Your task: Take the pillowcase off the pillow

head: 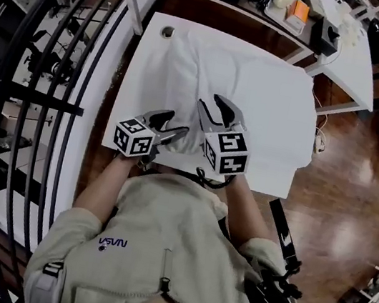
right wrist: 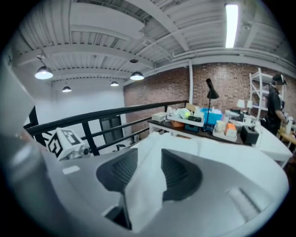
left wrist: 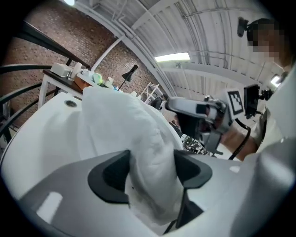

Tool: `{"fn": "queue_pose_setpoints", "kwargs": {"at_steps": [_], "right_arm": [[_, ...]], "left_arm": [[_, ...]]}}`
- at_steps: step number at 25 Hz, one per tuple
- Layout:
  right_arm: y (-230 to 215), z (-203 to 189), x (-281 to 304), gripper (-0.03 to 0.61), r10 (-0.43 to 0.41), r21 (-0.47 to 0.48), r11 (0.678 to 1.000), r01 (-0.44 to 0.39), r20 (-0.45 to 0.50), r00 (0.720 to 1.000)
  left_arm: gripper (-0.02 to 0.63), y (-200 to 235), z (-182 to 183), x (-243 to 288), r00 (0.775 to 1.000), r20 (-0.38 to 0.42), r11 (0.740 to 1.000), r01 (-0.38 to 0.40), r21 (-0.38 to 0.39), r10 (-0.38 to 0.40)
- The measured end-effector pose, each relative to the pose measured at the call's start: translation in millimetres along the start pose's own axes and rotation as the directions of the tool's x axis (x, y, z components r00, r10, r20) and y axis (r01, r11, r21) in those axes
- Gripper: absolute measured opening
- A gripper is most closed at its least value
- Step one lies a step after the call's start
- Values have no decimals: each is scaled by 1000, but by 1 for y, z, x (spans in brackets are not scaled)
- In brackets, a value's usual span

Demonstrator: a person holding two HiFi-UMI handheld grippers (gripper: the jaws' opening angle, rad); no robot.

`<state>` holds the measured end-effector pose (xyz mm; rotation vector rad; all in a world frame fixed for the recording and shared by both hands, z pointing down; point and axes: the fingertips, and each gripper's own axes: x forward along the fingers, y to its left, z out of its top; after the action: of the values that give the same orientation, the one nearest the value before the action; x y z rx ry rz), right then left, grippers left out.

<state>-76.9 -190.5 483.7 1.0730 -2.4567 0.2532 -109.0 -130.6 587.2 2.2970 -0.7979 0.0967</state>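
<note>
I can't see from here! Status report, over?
Left tool clamped on pillow. Right tool open, case loose between jaws. Pillow on table. Nothing blocking.

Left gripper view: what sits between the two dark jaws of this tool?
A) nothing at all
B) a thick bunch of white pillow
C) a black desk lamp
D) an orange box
B: the left gripper has a thick fold of the white pillow bulging between its jaws, and the cloth touches both dark pads.
</note>
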Motion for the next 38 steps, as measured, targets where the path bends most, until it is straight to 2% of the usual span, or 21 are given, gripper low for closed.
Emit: {"fn": "queue_pose_setpoints", "kwargs": {"at_steps": [5,8,11,13,16,21,25,27,29,32,34,36,38], "right_arm": [[34,-63,-56,160,-11,80,997,23,-151,988],[58,-89,-60,193,11,114,993,15,-227,974],[67,-102,-52,199,7,124,992,28,-274,962],[61,-103,-46,194,-61,88,992,89,-283,957],[48,-99,-50,23,-169,0,985,175,-267,949],[4,-95,-80,6,-313,-12,948,319,-237,920],[-50,-99,-107,6,-455,-7,885,465,-227,861],[-72,-106,-113,6,-496,6,859,512,-239,835],[-77,-120,-108,6,-484,25,860,510,-278,830],[-61,-145,-94,6,-384,60,900,431,-360,851],[-51,-153,-89,8,-326,70,923,378,-381,865],[-46,-150,-90,23,-299,66,935,348,-378,876],[-42,-136,-93,75,-270,63,948,313,-365,891]], "left_arm": [[204,-7,7,-7,999,33,999,-33,13,32],[143,-14,22,-12,995,88,999,-35,-8,36],[115,-22,34,-13,992,121,999,-32,-29,35],[98,-27,40,-15,991,130,999,-39,-26,43],[43,-27,51,-24,985,155,997,-71,-16,72],[28,-11,73,-42,976,191,994,-109,0,107],[25,3,86,-66,959,252,992,-123,-28,126],[25,8,81,-74,960,247,991,-134,-17,134],[25,13,62,-74,964,217,988,-149,-23,151],[25,18,24,-70,971,176,984,-145,-102,161],[28,19,9,-70,974,168,984,-134,-119,153],[38,16,8,-70,975,171,987,-131,-87,145],[69,9,12,-66,978,163,992,-124,-28,127]]}}
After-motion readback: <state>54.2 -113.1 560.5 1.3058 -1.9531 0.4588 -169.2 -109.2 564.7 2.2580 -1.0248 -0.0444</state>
